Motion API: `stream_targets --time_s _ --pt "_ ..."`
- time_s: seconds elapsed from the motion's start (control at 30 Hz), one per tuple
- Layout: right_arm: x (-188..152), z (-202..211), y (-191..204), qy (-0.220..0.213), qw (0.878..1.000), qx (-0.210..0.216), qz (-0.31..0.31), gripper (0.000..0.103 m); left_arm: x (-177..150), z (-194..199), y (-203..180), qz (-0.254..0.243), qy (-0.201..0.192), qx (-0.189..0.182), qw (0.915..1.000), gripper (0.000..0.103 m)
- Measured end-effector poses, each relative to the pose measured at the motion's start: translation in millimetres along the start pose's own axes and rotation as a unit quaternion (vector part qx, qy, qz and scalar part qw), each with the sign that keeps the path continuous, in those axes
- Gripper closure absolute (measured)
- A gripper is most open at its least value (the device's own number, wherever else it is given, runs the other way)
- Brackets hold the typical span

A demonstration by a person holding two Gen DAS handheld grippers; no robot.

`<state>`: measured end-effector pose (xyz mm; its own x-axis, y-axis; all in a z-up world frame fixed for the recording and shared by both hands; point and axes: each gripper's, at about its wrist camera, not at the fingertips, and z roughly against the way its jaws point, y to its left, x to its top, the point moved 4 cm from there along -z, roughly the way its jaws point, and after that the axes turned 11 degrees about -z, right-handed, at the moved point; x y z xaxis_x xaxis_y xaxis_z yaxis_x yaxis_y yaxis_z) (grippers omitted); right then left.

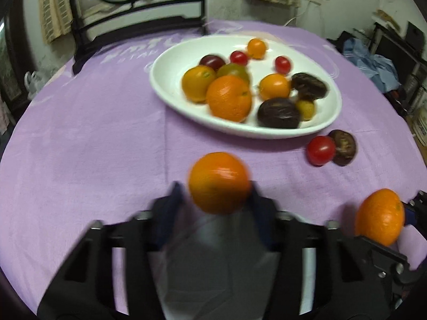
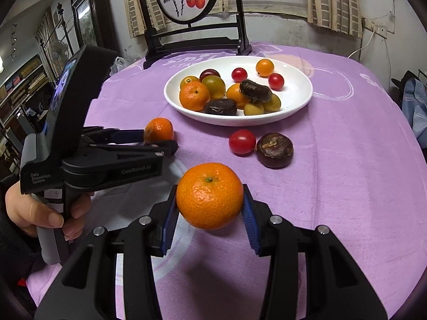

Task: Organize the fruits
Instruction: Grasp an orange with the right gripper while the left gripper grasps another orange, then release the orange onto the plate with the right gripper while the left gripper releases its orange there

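Between the blue pads of my right gripper sits a mandarin, pinched on both flanks and lifted clear of the purple tablecloth. Its skin is bright orange and finely dimpled, with a small green stem scar facing up. My left gripper clamps a second mandarin, a little smaller, its peel smooth and glossy though blurred in that camera; from the right wrist view it shows at the tips of the black fingers, close over the cloth and just short of the plate.

Beyond both, the white oval plate holds the sorted fruit: another mandarin at its near left edge, smaller orange and yellow-green round fruits, three cherry tomatoes and one dark red one toward the back, and two dark brown wrinkled water chestnuts.

On the cloth just in front of the plate lie a red cherry tomato and a brown water chestnut, touching each other.

My left hand wraps the grey handle.
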<state>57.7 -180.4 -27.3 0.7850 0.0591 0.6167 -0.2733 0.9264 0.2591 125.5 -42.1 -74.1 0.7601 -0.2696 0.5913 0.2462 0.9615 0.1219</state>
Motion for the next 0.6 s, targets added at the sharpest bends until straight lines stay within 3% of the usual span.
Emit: stream_targets --time_s 0.1,0.2,0.37,0.6 --pt "0.4 0.0 -0.4 -0.002 1.0 -0.002 0.0 0.059 -2.6 3.7 -3.5 -0.01 0.005 -0.002 0.9999 0.059" --pt "1.8 1.1 -0.8 -0.007 1.0 0.0 -0.002 0.059 -4.2 15.8 -5.0 -0.002 0.004 -0.029 0.9996 0.059" --pt "12.6 17.0 -0.4 -0.035 0.999 0.017 -0.023 0.058 3.5 46.5 -4.9 -0.002 -0.022 -0.042 0.9989 0.059" --pt "58.7 26.9 2.5 -0.066 0.998 0.014 -0.014 0.058 38.3 63.2 2.8 0.002 -0.046 -0.045 0.9979 0.059"
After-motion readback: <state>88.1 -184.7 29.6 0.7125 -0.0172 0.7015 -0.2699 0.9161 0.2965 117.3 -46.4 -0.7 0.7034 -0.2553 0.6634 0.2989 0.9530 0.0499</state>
